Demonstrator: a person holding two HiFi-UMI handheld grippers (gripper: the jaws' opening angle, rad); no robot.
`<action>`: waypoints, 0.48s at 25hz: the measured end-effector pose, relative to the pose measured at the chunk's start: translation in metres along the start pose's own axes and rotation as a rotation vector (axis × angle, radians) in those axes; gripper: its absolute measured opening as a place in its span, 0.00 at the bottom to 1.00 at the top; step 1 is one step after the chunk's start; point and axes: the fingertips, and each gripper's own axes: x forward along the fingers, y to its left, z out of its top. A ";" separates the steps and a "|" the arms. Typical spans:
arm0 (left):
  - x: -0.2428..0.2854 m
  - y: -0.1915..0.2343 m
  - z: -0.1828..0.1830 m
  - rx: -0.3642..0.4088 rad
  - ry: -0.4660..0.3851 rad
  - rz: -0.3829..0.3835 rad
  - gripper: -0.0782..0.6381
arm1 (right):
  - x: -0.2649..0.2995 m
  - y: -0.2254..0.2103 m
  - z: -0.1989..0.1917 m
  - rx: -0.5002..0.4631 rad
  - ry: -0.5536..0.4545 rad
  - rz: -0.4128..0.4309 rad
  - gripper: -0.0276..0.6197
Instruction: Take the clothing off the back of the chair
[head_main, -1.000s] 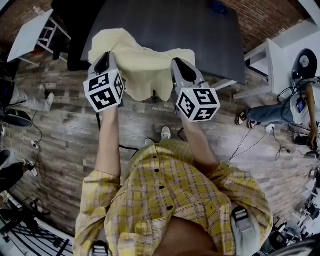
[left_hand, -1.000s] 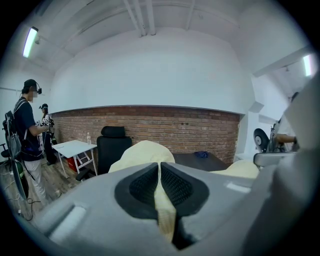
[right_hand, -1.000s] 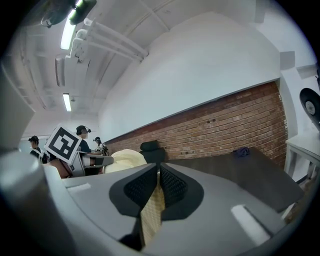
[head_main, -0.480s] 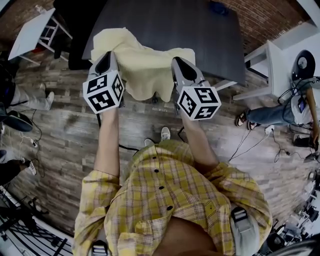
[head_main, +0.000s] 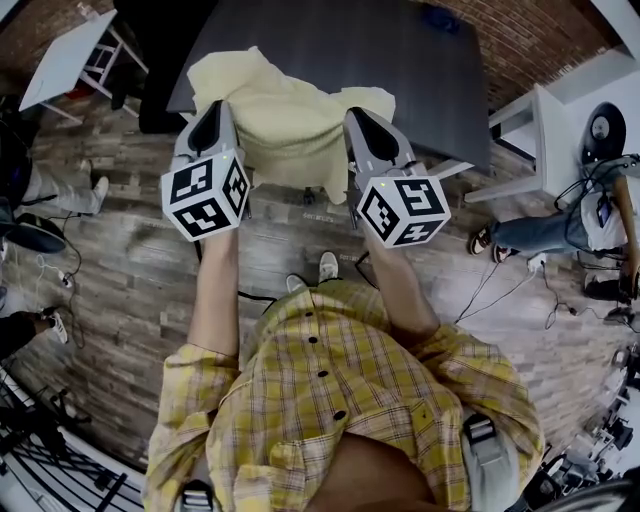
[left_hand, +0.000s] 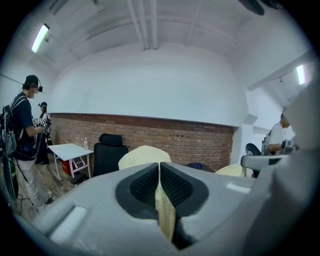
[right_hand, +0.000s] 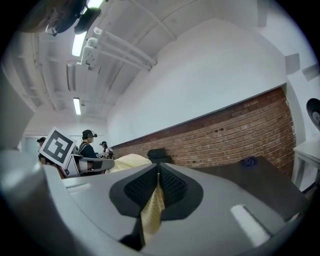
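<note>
A pale yellow piece of clothing hangs stretched between my two grippers, in front of the near edge of a dark table. My left gripper is shut on its left edge. In the left gripper view a strip of the yellow cloth is pinched between the left gripper's pads. My right gripper is shut on the right edge, and the right gripper view shows the fabric clamped in the right gripper's jaws. The cloth and the grippers hide the chair.
A black office chair and a small white table stand at the far left. Another white table stands at the right. People stand or sit at both sides. Cables lie on the wooden floor.
Both grippers have risen with the clothing held between them. Its lower hem has lifted and the cloth has bunched higher over the table edge.
</note>
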 end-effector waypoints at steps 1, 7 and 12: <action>-0.004 -0.001 0.002 0.001 -0.007 0.001 0.12 | -0.001 0.003 0.002 -0.007 -0.001 0.009 0.06; -0.032 -0.015 0.006 0.037 -0.043 0.008 0.12 | -0.013 0.026 0.007 -0.056 -0.013 0.065 0.06; -0.056 -0.021 0.008 0.054 -0.069 0.023 0.12 | -0.019 0.048 0.011 -0.070 -0.028 0.117 0.06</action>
